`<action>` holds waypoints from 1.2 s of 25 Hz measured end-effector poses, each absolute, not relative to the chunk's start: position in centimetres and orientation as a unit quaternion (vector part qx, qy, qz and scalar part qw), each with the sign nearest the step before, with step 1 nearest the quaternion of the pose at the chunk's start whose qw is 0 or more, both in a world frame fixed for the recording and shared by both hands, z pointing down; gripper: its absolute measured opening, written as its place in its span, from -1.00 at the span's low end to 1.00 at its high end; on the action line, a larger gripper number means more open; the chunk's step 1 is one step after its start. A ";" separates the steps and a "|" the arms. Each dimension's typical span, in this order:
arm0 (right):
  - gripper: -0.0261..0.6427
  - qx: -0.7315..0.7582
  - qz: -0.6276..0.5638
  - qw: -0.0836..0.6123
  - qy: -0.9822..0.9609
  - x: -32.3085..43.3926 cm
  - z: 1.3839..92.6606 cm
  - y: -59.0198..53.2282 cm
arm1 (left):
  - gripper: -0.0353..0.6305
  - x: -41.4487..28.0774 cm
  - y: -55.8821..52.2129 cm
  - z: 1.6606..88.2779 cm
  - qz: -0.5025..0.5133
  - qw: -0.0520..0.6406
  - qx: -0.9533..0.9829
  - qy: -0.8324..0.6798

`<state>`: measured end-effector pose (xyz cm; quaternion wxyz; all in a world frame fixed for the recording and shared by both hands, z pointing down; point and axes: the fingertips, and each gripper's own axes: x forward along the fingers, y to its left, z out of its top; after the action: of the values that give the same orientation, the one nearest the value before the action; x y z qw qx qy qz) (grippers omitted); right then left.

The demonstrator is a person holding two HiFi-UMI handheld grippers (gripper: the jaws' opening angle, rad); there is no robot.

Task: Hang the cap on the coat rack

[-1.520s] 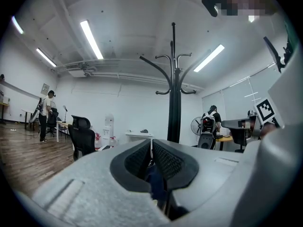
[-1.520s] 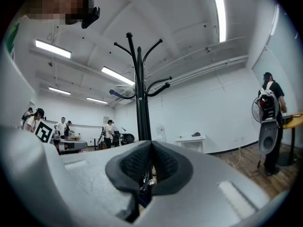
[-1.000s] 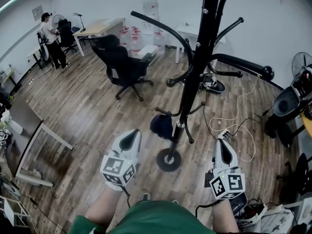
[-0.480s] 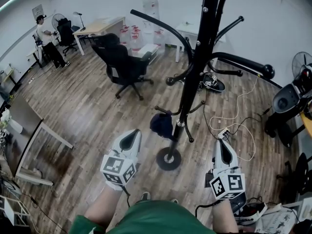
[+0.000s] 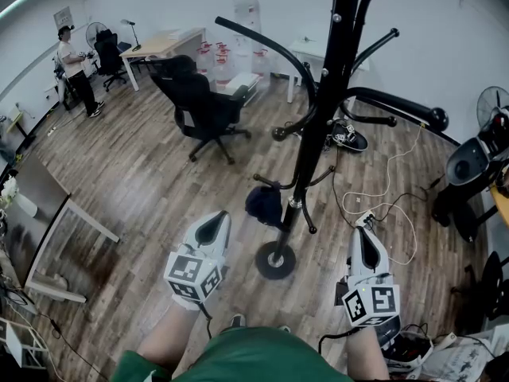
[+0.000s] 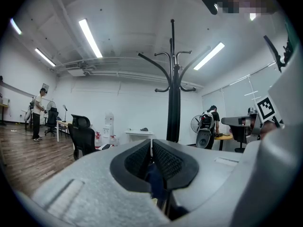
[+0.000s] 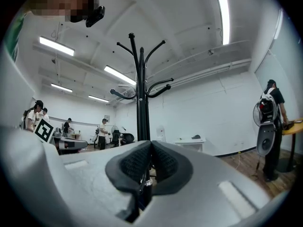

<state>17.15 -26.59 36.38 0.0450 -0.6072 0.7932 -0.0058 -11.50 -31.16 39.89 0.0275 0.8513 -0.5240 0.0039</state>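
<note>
Far person (image 5: 70, 58) stepped left; head view alone shows cap (image 5: 264, 205) by coat rack (image 5: 316, 134).

Through my feed I saw a big room with plain white walls (image 5: 159, 6) and a floor (image 5: 135, 173) of brown wood planks. Long strip lights (image 6: 90, 38) ran across the white ceiling (image 6: 137, 27). A black office chair (image 5: 199, 106) stood out in the open. Behind it, near the far wall, were a light wooden desk (image 5: 163, 44), a cluster of water bottles (image 5: 213, 58) and a small white table (image 5: 306, 50). At the far left a person (image 5: 73, 66) stood beside a standing fan (image 5: 95, 32). A grey table (image 5: 44, 193) sat at the left edge, and a white cable (image 5: 390, 185) looped loosely over the planks on the right.
</note>
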 end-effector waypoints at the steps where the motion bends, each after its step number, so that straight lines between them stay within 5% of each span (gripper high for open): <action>1: -0.91 -0.607 -0.005 0.045 0.794 17.1 36.4 -26.6 | -0.83 -11.5 -31.2 39.9 0.004 0.028 0.851 -0.524; 30: -0.91 -0.612 0.002 0.036 0.790 15.9 36.7 -26.2 | -0.83 -12.9 -31.6 41.5 0.006 0.052 0.855 -0.517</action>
<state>15.89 -26.17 36.75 0.0358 -0.6121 0.7900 0.0020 -12.87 -31.64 41.47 0.0518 0.8546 -0.5167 0.0060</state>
